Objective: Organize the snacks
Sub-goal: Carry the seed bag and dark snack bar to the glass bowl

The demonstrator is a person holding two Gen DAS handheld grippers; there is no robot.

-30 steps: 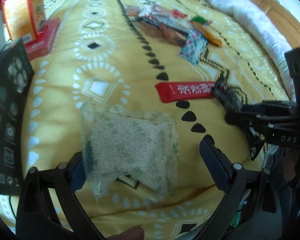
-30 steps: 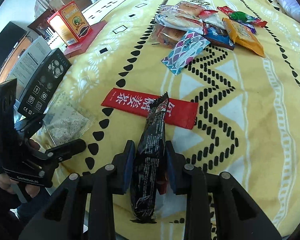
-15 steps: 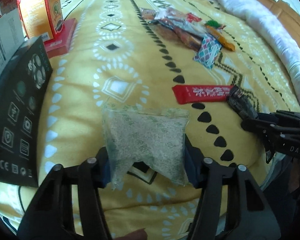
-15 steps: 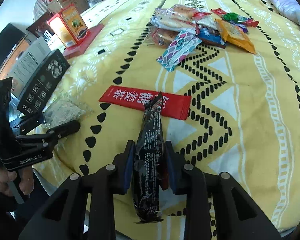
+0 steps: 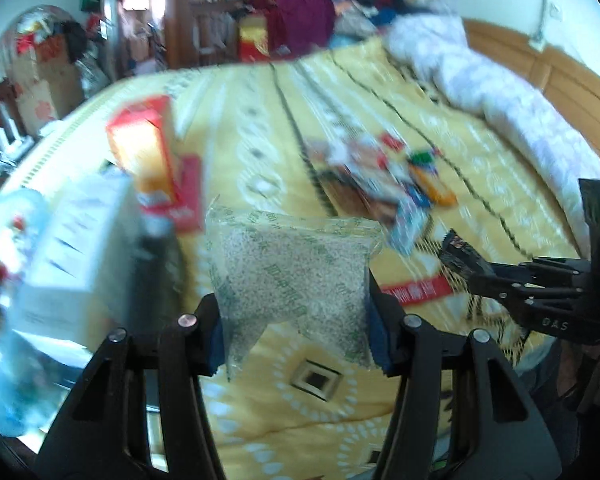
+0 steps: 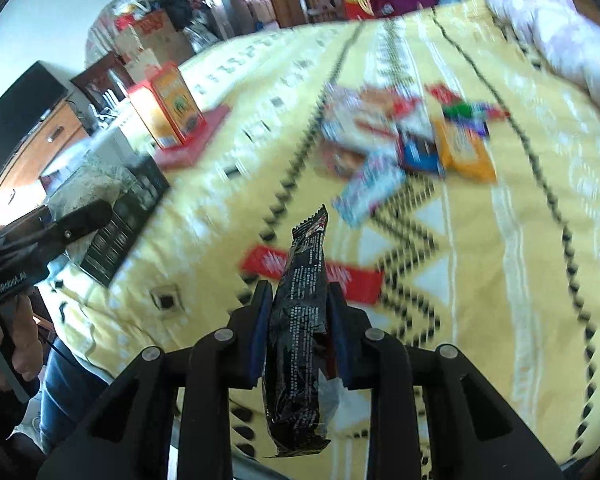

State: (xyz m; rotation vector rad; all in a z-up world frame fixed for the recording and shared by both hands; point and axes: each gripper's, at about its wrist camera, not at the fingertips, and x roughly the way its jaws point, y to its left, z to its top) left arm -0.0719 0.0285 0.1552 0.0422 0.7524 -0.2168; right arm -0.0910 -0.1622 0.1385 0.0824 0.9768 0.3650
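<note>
I hold clear seed-filled packet (image 5: 296, 276) clamped in left gripper (image 5: 296, 332), black snack bar (image 6: 300, 320) clamped in right gripper (image 6: 300, 332). Both packs off yellow patterned bedspread (image 6: 480, 280). Red flat sachet (image 6: 356, 276) and snack pile (image 6: 400, 140) at 12 o'clock still unsorted; most work remains.

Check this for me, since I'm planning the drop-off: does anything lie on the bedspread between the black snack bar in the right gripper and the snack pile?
Yes. The red packet lies flat right beyond the black snack bar that the right gripper holds. Past it the yellow bedspread looks bare up to the snack pile.
</note>
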